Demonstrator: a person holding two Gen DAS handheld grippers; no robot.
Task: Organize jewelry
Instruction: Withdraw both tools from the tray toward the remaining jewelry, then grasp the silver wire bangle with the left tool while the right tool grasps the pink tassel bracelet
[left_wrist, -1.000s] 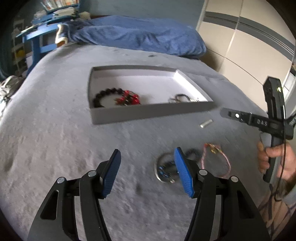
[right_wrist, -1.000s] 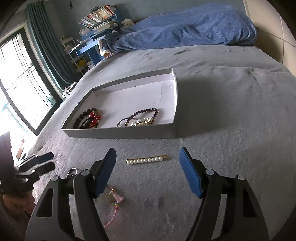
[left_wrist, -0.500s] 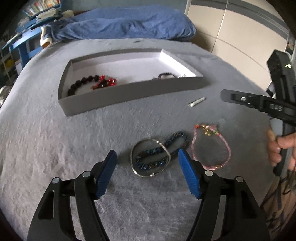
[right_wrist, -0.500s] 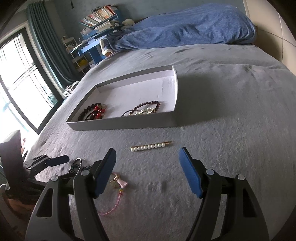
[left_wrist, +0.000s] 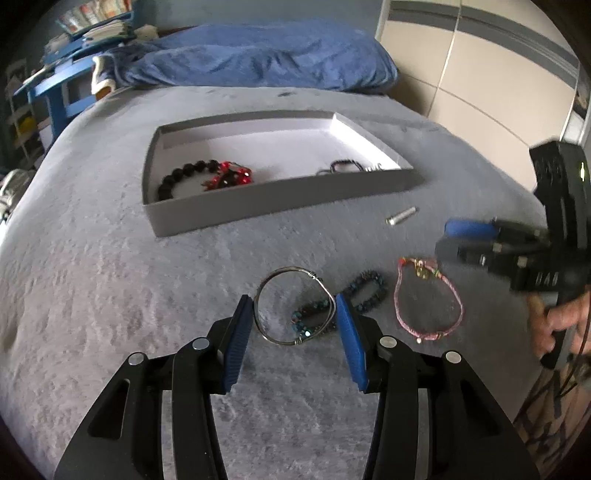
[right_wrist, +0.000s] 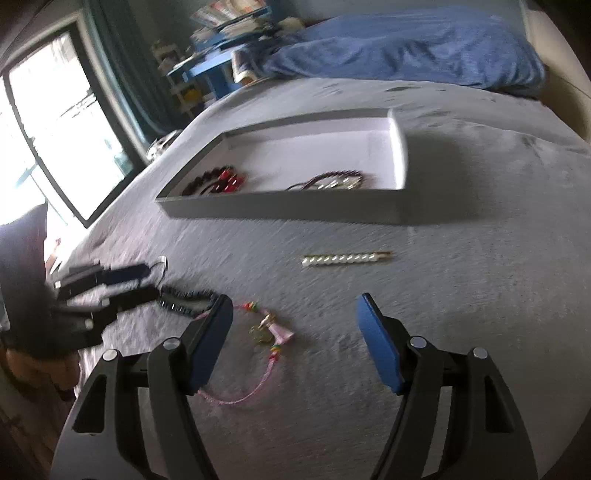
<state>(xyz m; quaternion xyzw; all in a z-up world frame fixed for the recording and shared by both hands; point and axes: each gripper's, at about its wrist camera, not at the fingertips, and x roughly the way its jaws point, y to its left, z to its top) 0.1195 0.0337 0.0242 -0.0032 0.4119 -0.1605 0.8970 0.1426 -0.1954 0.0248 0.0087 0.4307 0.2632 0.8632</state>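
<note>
Two handheld grippers over jewelry on a grey bed.
Left gripper (left_wrist: 294, 314) has been closing, its jaws now narrowly flanking a wire bangle (left_wrist: 294, 305); right gripper (right_wrist: 294, 319) gapes wide, a pink cord bracelet (right_wrist: 266, 345) between its jaws.

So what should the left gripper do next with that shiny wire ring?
Probably finish closing on the wire bangle and lift it toward the grey tray. The left gripper has just been closing and its pads now sit on either side of the bangle, which lies on the bed over a dark beaded bracelet. The tray already holds other pieces.
</note>
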